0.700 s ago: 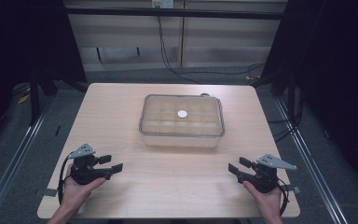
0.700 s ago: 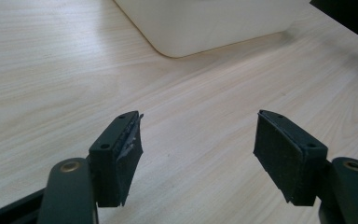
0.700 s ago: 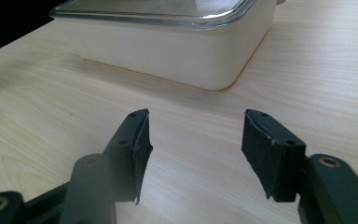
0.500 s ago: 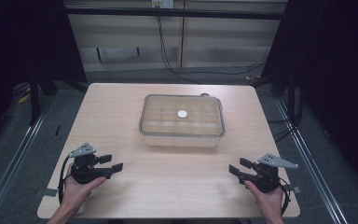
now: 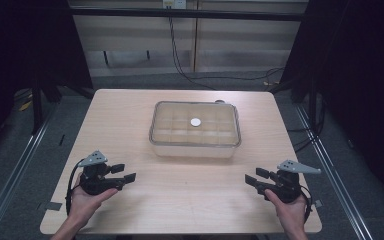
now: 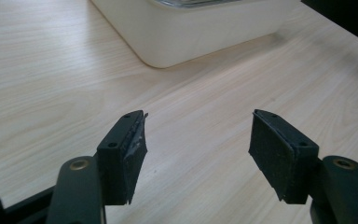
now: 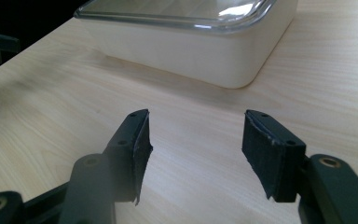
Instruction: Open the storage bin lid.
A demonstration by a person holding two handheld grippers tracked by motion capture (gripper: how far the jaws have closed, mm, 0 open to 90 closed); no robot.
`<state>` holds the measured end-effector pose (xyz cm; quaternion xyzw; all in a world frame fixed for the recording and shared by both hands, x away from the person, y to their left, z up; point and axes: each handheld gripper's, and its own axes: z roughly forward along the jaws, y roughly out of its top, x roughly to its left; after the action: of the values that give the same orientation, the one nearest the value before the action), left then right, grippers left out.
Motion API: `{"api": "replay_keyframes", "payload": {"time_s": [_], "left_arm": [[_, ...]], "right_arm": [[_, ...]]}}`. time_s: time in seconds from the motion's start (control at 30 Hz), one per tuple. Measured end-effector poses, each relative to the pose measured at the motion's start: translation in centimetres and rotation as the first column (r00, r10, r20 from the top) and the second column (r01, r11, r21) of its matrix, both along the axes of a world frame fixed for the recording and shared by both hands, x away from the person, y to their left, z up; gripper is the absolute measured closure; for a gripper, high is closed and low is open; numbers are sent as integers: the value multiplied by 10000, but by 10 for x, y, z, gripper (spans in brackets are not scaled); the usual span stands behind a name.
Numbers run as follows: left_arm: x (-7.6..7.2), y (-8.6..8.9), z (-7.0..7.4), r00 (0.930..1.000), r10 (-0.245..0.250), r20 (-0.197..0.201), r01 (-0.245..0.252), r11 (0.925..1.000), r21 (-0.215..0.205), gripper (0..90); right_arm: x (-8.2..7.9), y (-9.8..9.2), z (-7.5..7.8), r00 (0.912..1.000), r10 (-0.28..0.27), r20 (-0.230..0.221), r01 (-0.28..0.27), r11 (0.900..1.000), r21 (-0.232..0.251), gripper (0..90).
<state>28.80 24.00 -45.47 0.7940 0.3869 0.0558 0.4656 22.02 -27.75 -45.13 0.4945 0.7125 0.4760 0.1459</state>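
A shallow cream box with a clear lid stands at the table's middle, and a small white round piece shows at the centre of the lid. My left gripper rests low near the front left, held by a hand, jaws pointing right toward the centre. At the front right, my right gripper points left. Both are open with nothing between the pads. In the left gripper view the gripper faces bare wood, with the box beyond. In the right gripper view the gripper faces the box's corner.
The light wooden table has bare surface around the box and between the two grippers. Metal rails run along both sides on the floor, and cables hang behind the far edge. Dark surroundings lie beyond the table.
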Motion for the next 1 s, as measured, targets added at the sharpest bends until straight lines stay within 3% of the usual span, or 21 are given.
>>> {"api": "replay_keyframes", "payload": {"time_s": [0.07, 0.17, 0.3, 0.5, 0.57, 0.63, 0.73, 1.0], "left_arm": [[0, -5, 3, 9999, 35, 159, -38, 9997, 230, 357], [1, -12, 3, 9997, -192, -172, 194, 9997, 137, 357], [5, -17, 6, 9995, -311, 10, 311, 9991, 297, 357], [14, -21, 15, 9980, -595, 203, 588, 9976, 360, 380], [18, -21, 18, 9982, -529, 279, 516, 9977, 439, 367], [23, -21, 21, 9986, -395, 338, 387, 9989, 252, 367], [33, -20, 25, 9986, -461, 258, 450, 9980, 443, 324], [55, -17, 31, 9995, 81, 291, -97, 9985, 536, 302]], "right_arm": [[3, 2, 4, 10000, 24, 59, -24, 9999, -106, 411], [12, 9, 9, 9999, -145, 66, 148, 9981, -601, 422], [18, 13, 19, 9990, -207, 402, 233, 9976, -653, 421], [30, 9, 26, 9989, -115, 463, 133, 9991, -394, 388], [36, 6, 28, 9990, -63, 449, 69, 9999, -137, 384], [40, 3, 29, 9993, -22, 379, 24, 10000, -61, 382], [43, 0, 31, 9994, -60, 339, 61, 10000, -28, 384], [61, -8, 36, 9995, -177, 270, 178, 9998, -17, 342]]}}
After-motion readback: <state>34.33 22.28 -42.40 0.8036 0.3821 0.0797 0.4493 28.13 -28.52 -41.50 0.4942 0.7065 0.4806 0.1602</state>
